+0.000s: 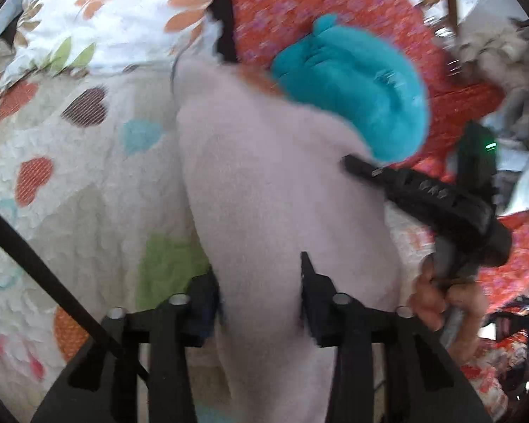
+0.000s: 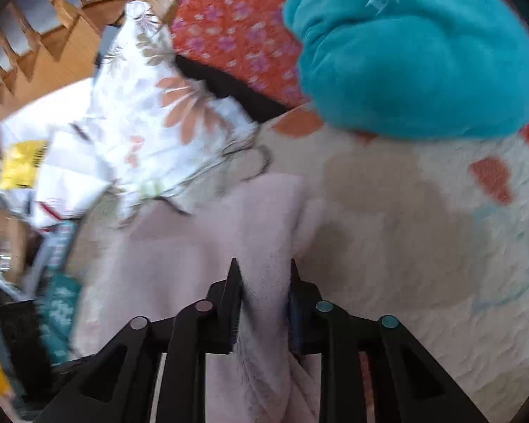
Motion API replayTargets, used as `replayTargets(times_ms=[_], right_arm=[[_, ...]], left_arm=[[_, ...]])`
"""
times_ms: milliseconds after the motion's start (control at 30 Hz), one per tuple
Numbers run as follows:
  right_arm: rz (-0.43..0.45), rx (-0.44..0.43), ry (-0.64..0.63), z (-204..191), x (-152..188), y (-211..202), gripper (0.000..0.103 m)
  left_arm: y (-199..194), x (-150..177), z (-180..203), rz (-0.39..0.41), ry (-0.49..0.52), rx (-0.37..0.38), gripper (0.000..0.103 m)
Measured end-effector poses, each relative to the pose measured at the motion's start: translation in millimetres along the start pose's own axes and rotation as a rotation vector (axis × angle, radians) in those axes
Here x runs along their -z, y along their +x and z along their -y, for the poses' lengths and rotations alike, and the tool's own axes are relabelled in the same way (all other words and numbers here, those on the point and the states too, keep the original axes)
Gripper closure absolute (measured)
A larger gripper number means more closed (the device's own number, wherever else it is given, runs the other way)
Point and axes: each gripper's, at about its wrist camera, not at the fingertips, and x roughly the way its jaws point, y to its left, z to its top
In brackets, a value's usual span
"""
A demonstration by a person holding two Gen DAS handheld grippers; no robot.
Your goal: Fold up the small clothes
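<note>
A: Where's the pale pink fleecy garment [image 1: 264, 183]?

B: Near centre on the heart-print quilt [image 1: 70, 183], both the left gripper [image 1: 261, 289] and right gripper [image 2: 264, 282] apparently pinching its edges.

A: Handling?

B: Soft, light, floppy; hold the edges.

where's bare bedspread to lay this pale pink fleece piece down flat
Free patch: the heart-print quilt left of the pale pink fleece garment, below the white floral pillow. Another lies below the teal plush cloth, right of the right gripper. The top is crowded: teal cloth on the orange floral fabric.
</note>
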Motion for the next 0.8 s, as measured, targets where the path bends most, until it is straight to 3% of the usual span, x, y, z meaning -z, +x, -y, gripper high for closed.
replayTargets(times_ms=[67,100,167,300,367,533,567,633,700,767,800], right_arm=[[-0.016,0.102,0.003,6.2,3.6,11.1,0.065],[-0.034,0.142,0.013,10.9,6.3,16.3,0.065],[-0.037,0.132,0.049,18.6,7.5,14.0,0.065],[0.011,0.049,0.056,11.8,6.2,-12.2,0.065],[-0.011,-0.021,0.052,7.5,10.7,-22.0,0.065],[-0.214,-0.243,0.102,3.5,50.7,-16.3,0.063],[-0.261,-0.252,0.129,8.1,60.2,-10.4,0.063],[-0.298,-0.164,0.143,21.0,71.2,-4.7,0.066],[-0.309,-0.111,0.181,37.5,74.2,-5.7,0.090],[-0.291,-0.079,0.218,48.2,72.9,-14.8,0.090],[-0.270,0.006,0.188,46.3,70.7,-21.7,0.084]], left_arm=[[24.0,8.3,-8.7,-0.068,-0.006,-0.104,0.052],[29.7,11.4,-10.9,-0.068,-0.004,-0.125,0.046],[25.2,14.1,-17.5,-0.046,-0.024,-0.103,0.042],[7.1,18.9,-24.5,-0.006,-0.054,-0.076,0.042],[-1.6,26.5,-29.5,0.011,-0.068,-0.074,0.041],[-23.3,42.0,-32.7,0.057,-0.084,-0.075,0.041],[-26.5,44.6,-33.7,0.059,-0.085,-0.074,0.041],[-30.0,53.2,-32.9,0.059,-0.082,-0.076,0.041],[-31.1,59.6,-29.0,0.060,-0.071,-0.073,0.041],[-31.3,66.8,-22.9,0.059,-0.043,-0.073,0.041],[-28.7,69.5,-17.8,0.053,-0.020,-0.077,0.041]])
